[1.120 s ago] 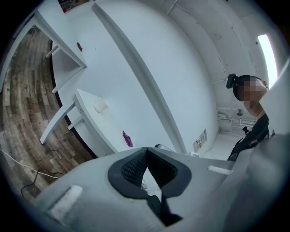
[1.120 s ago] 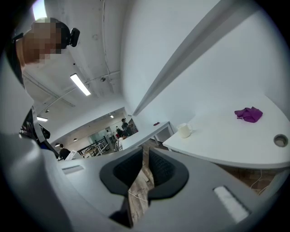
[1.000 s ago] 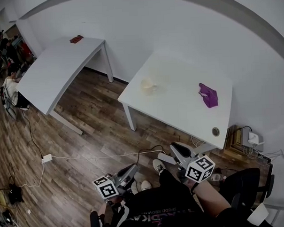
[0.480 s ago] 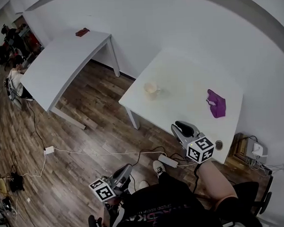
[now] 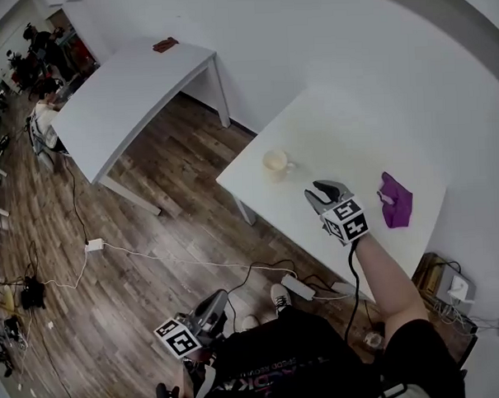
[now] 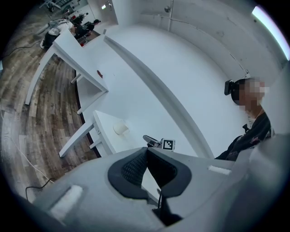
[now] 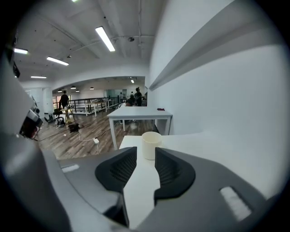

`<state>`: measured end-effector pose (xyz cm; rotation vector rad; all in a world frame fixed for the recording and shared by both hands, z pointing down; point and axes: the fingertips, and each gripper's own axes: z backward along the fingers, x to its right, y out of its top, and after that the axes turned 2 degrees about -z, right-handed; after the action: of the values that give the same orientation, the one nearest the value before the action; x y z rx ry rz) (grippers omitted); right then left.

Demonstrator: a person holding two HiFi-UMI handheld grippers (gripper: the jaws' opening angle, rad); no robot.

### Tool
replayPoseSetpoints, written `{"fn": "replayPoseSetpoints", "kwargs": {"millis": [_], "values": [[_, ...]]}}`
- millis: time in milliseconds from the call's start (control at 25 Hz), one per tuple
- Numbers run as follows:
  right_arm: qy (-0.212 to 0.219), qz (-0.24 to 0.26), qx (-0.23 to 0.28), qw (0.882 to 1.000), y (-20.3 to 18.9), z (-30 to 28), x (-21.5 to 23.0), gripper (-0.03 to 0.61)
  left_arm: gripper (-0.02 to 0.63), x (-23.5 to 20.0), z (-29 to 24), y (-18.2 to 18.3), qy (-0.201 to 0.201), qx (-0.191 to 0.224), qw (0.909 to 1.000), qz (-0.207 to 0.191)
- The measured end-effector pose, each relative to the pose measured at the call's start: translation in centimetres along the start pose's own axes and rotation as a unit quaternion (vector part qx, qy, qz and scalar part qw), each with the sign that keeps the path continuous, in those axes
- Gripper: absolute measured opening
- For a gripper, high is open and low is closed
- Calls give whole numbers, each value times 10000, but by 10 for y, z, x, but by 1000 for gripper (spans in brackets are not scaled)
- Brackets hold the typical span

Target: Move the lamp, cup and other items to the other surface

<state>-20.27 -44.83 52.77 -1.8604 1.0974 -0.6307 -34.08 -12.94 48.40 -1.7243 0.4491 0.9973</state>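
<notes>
A cream cup [image 5: 274,162] stands on the near white table [image 5: 346,132], and a purple crumpled item [image 5: 396,200] lies to its right. My right gripper [image 5: 322,191] hovers over the table's front part, pointing at the cup [image 7: 152,145], which shows beyond its jaws. The right gripper [image 7: 145,151] is open. Its jaws have just been opening, with nothing between them. My left gripper [image 5: 206,307] hangs low by the person's lap, away from the table. In its own view the left gripper [image 6: 146,152] is shut and empty. No lamp is visible.
A second white table [image 5: 129,92] stands to the far left across the wood floor, with a small dark red thing [image 5: 165,45] on its far corner. A power strip [image 5: 296,287] and cables lie on the floor near the table leg. People sit at the far left [image 5: 44,120].
My right gripper has swung from beside the person's lap forward over the near table toward the cup, and its jaws have widened. The left gripper stays low by the lap.
</notes>
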Motion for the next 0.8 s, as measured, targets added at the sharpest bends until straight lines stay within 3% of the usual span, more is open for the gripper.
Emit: {"fn": "replayPoseSetpoints", "kwargs": {"millis": [200, 440, 800], "values": [[206, 286, -546, 9979, -10, -58, 35, 133, -5, -7, 2, -3, 355, 326, 9988, 65], [507, 732, -1156, 9893, -21, -107, 44, 143, -4, -8, 11, 2, 713, 545, 9959, 68], [922, 1217, -1560, 9759, -32, -142, 42, 139, -5, -18, 21, -1, 1113, 736, 9908, 215]]}}
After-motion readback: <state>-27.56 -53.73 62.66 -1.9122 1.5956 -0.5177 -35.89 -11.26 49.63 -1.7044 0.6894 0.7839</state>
